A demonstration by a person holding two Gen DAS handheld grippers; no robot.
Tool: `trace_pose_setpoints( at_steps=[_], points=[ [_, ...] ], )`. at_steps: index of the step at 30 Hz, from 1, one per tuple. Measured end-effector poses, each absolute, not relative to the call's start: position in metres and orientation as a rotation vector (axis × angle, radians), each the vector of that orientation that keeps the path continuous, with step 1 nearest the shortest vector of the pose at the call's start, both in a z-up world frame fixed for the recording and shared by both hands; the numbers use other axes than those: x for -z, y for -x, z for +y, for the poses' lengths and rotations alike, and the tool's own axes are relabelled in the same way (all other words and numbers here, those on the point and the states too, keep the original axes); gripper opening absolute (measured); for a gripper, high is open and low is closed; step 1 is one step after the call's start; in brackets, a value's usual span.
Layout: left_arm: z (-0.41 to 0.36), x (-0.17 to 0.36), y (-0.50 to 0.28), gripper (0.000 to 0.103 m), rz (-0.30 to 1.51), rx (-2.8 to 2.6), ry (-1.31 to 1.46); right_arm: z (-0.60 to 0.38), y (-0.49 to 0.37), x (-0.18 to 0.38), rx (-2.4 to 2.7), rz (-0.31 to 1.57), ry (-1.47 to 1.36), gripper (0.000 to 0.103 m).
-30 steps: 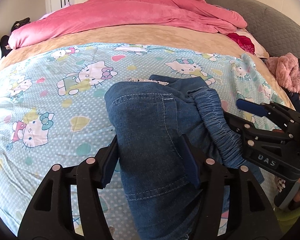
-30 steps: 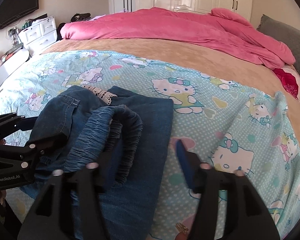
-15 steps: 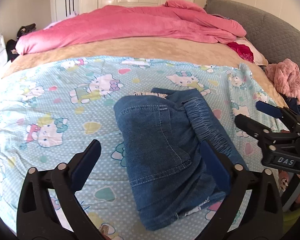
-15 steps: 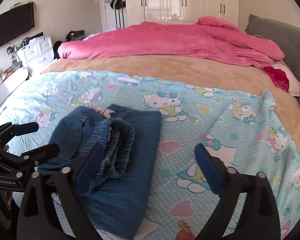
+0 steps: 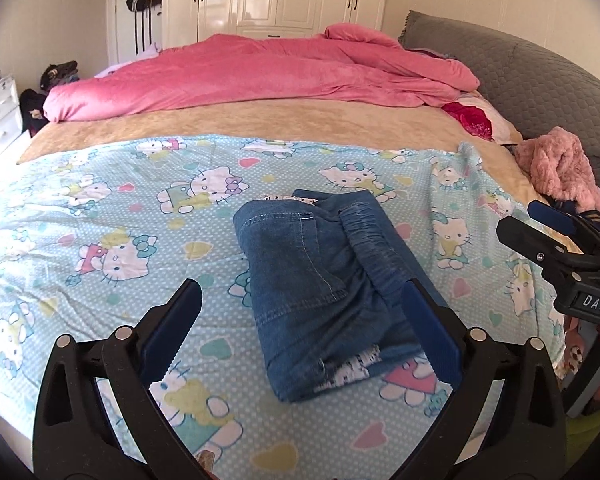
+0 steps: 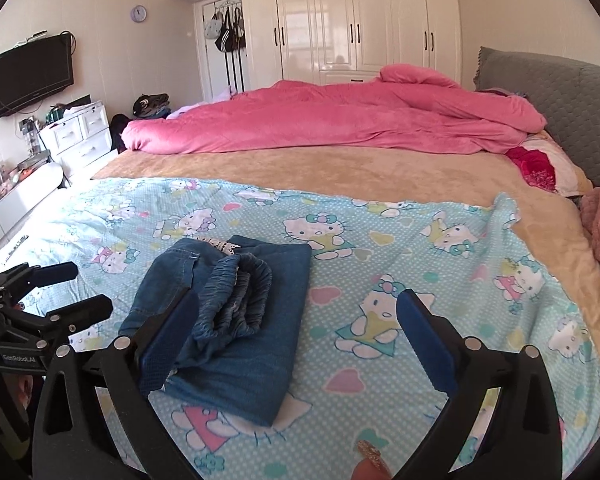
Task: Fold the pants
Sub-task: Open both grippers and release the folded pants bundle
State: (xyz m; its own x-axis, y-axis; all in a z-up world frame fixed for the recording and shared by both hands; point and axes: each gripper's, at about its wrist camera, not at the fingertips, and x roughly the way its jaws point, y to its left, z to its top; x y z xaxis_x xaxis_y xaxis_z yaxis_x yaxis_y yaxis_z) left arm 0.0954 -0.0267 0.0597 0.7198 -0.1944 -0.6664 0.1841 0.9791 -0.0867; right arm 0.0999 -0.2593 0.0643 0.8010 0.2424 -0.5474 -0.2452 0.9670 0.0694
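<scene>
Folded denim pants (image 5: 324,288) lay in a compact bundle on the cartoon-cat bedsheet (image 5: 112,216), the gathered elastic waistband (image 6: 240,296) uppermost on the stack. The left tool (image 5: 304,316) was released, its blue pads spread wide above the bundle and apart from it. The right tool (image 6: 298,326) was likewise released and held nothing. A pink duvet (image 6: 340,120) was heaped across the far side of the bed.

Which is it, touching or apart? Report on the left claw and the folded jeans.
Apart. In the right wrist view the left claw hangs open beside the folded jeans, with a strip of the patterned sheet showing between them.
</scene>
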Motion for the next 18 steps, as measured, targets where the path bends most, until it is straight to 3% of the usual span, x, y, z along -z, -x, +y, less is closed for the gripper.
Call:
trace_pose_setpoints(
  at_steps=[18],
  points=[
    [-0.020,-0.039,-0.017,0.094,0.752,0.180,0.024,-0.260,-0.020,-0.045,-0.263,0.611,0.043,0.098]
  ],
)
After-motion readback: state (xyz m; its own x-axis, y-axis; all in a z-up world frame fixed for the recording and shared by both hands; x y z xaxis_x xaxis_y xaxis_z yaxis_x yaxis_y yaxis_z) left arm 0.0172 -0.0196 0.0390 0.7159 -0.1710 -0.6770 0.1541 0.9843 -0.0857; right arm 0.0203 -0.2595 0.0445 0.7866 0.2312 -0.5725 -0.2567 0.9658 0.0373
